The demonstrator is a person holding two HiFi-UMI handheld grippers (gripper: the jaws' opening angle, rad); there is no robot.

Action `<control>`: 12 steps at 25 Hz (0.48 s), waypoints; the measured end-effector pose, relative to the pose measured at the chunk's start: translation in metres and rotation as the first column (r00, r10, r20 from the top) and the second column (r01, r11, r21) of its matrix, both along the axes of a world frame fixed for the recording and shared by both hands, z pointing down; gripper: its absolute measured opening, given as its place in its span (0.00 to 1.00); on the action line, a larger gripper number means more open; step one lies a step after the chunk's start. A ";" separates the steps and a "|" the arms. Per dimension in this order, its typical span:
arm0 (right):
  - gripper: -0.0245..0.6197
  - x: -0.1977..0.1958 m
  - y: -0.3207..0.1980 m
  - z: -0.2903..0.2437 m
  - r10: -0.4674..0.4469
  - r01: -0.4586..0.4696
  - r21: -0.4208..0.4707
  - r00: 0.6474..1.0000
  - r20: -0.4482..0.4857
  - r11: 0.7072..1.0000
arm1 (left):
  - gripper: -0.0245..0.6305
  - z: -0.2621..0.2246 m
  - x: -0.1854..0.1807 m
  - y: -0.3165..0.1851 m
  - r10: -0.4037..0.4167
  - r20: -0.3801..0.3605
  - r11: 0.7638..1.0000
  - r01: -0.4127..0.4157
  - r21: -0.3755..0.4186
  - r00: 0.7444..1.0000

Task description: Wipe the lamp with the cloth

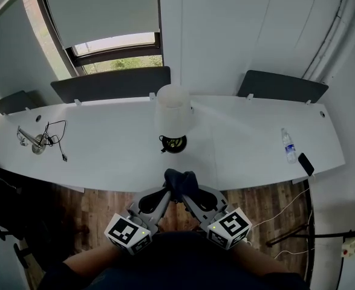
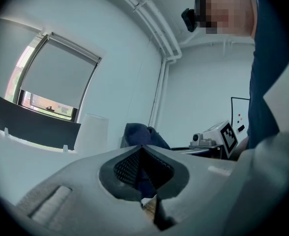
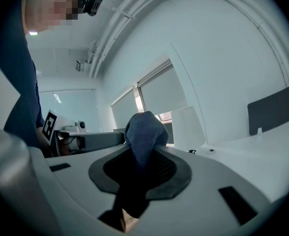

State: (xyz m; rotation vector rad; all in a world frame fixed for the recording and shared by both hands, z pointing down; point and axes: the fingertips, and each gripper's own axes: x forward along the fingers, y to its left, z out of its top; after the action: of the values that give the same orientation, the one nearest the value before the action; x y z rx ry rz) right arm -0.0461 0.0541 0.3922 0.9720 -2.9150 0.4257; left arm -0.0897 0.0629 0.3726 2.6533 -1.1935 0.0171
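a: head view first. where's the lamp?

b: the lamp [image 1: 174,109] stands upright near the middle of the white counter [image 1: 110,159], pale shade above a dark round base. the dark blue cloth [image 1: 181,179] is bunched up off the near edge of the counter, apart from the lamp.

a: and the grippers?

b: the left gripper [image 1: 167,193] and right gripper [image 1: 187,196] point inward and meet at the cloth, both clenched on it. a bottle [image 1: 288,145] and a phone [image 1: 306,164] lie far right, and a cable [image 1: 57,139] far left.

a: left gripper view?

b: the left gripper [image 2: 142,150] has its jaws pinched together on the cloth [image 2: 138,133], which bulges out past the tips. the lamp [image 2: 91,132] shade stands beyond, to the left. the right gripper [image 2: 218,135] shows at the right.

a: right gripper view?

b: the right gripper [image 3: 143,157] grasps the cloth [image 3: 144,129], which runs down between the jaws and rises in a rounded lump above them. the lamp [image 3: 188,127] stands behind, just right of the lump, clear of it. the left gripper [image 3: 65,132] sits at the left.
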 end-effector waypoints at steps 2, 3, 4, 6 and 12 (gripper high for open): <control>0.18 0.001 0.001 0.000 -0.007 0.007 0.000 1.000 -0.002 1.000 | 0.04 -0.001 0.001 0.000 -0.004 -0.001 1.000 0.004 0.007 1.000; 0.18 0.002 0.001 0.000 -0.007 0.007 0.000 1.000 -0.002 1.000 | 0.04 -0.002 0.002 0.001 -0.005 0.000 1.000 0.005 0.012 1.000; 0.18 0.002 0.002 0.000 -0.006 0.006 -0.001 1.000 -0.001 1.000 | 0.04 -0.003 0.003 0.002 -0.004 0.002 1.000 0.004 0.017 1.000; 0.18 0.003 0.004 0.000 -0.005 0.005 -0.003 1.000 0.001 1.000 | 0.04 -0.004 0.005 0.005 0.000 0.008 1.000 0.000 0.025 1.000; 0.18 0.002 0.008 0.001 -0.013 0.013 -0.004 1.000 0.003 1.000 | 0.04 -0.001 0.002 0.008 -0.014 0.008 1.000 0.014 0.023 1.000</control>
State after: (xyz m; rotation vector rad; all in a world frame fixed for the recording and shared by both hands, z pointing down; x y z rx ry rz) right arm -0.0437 0.0616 0.3931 0.9519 -2.9210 0.4323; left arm -0.0879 0.0707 0.3715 2.6669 -1.2219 0.0126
